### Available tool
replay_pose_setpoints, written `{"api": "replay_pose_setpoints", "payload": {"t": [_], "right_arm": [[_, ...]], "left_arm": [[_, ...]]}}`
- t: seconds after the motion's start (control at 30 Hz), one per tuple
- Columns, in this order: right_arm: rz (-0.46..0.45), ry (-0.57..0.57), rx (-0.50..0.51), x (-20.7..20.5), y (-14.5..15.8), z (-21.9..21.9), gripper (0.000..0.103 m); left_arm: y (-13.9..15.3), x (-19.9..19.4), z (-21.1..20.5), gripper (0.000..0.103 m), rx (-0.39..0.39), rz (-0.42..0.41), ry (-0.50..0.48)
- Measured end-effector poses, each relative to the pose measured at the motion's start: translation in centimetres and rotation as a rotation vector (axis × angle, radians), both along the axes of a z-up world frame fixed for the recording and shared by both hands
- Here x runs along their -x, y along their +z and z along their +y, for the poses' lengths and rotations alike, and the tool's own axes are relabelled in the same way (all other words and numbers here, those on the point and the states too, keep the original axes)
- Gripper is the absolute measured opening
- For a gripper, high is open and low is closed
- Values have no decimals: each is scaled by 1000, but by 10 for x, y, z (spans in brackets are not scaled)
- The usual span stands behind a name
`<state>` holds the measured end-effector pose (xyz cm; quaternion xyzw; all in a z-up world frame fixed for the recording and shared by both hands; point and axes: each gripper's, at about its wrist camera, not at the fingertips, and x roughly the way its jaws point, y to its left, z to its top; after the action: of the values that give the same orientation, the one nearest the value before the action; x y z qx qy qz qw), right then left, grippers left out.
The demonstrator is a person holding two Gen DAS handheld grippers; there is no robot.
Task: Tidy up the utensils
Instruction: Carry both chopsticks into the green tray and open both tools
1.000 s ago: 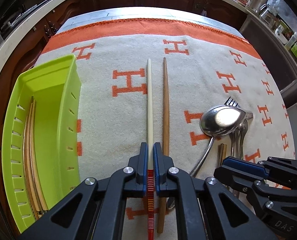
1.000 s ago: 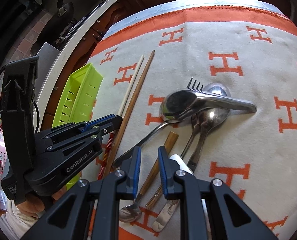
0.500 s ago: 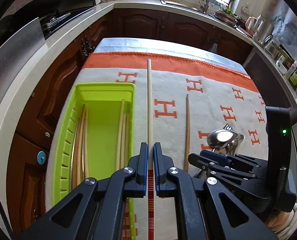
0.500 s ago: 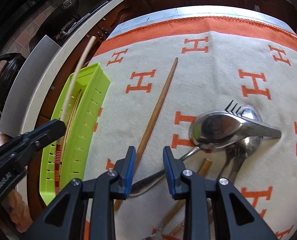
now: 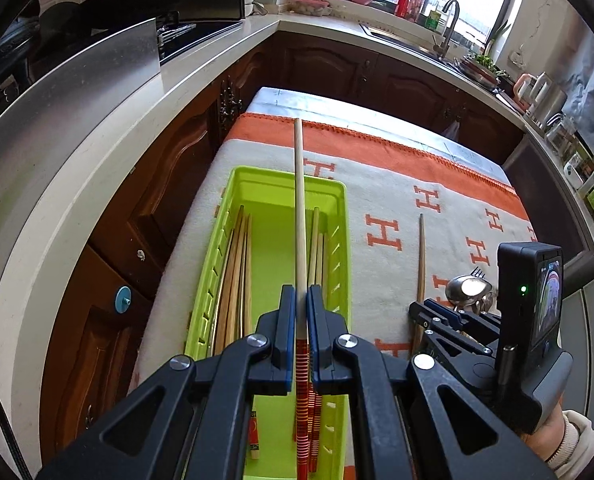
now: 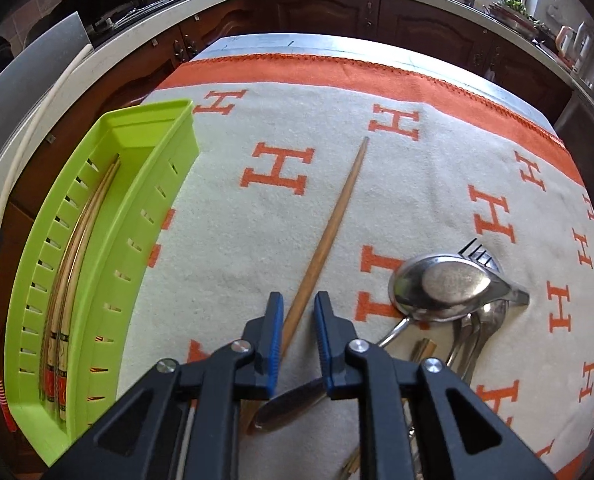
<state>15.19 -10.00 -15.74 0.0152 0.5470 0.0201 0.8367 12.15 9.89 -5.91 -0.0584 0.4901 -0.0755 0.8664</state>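
Left gripper (image 5: 301,300) clamped on pale chopstick (image 5: 299,216) above green tray (image 5: 339,248): lower it lengthwise between the sticks lying there, then release; right gripper (image 6: 298,312), jaws just narrowing but still apart, straddles brown chopstick (image 6: 333,232) on tabletop.

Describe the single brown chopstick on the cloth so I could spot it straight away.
Start at the cream cloth with orange H letters. Between the lime-green tray and the pile of metal spoons lies one plain brown wooden chopstick, alone on the cloth. The other chopsticks all lie in the tray.
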Motion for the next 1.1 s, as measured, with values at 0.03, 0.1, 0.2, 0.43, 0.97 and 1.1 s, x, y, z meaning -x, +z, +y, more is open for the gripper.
{"api": "replay_pose_setpoints", "payload": {"t": [0.03, 0.1, 0.2, 0.43, 0.97, 1.1], "right_arm": [[4, -11, -14, -1, 0, -4, 11], [17, -32, -55, -4, 0, -9, 7], [52, -59, -150, -4, 4, -19, 6], [24, -43, -325, 8, 45, -13, 6], [94, 112, -439, -2, 71, 67, 8], [87, 141, -408, 1, 72, 79, 8]], "left_arm": [[0, 1, 3, 4, 4, -1, 4], [0, 3, 9, 4, 12, -4, 8], [1, 7, 17, 4, 19, -12, 10], [0, 12, 32, 4, 29, -20, 17], [-14, 3, 50, 6, 49, 18, 28], [-14, 5, 54, 6, 45, 16, 31]]}}
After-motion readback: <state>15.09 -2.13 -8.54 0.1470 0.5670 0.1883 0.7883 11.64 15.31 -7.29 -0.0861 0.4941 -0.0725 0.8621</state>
